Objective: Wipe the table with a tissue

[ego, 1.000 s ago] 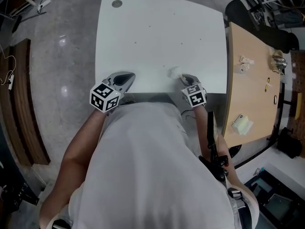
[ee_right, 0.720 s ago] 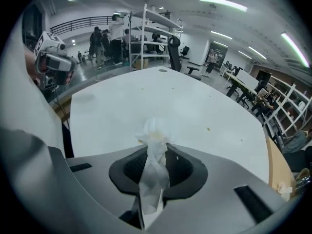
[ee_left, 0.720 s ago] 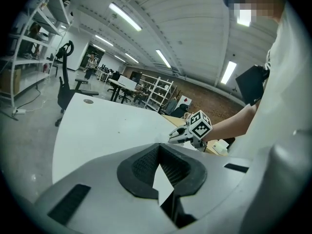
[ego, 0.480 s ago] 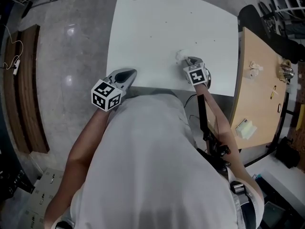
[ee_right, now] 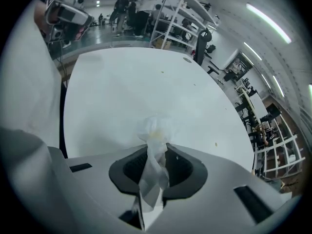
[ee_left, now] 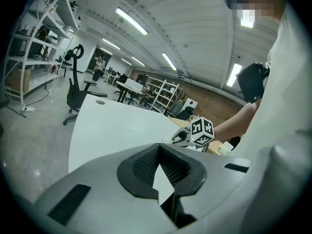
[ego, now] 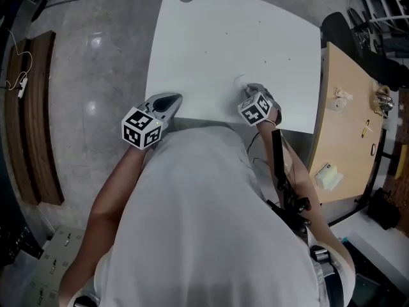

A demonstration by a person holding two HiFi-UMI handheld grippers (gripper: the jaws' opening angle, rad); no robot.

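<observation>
Pinching a crumpled white tissue (ee_right: 155, 130), the fingers (ee_right: 131, 168) of the right gripper (ee_right: 157, 149) are closed on its twisted tail. The bunched wad pokes out past their tips, down against the white surface (ego: 223, 37). In the head view this gripper (ego: 248, 93) points steeply down near the surface's front edge, right of the middle, with the tissue (ego: 239, 82) just ahead of it. The left gripper (ee_left: 159, 147) has its fingers pressed together at the tips with nothing between them. It sits at the front left edge (ego: 167, 101), well apart from the tissue. A wooden desk (ego: 348, 126) stands beside the surface on the right.
</observation>
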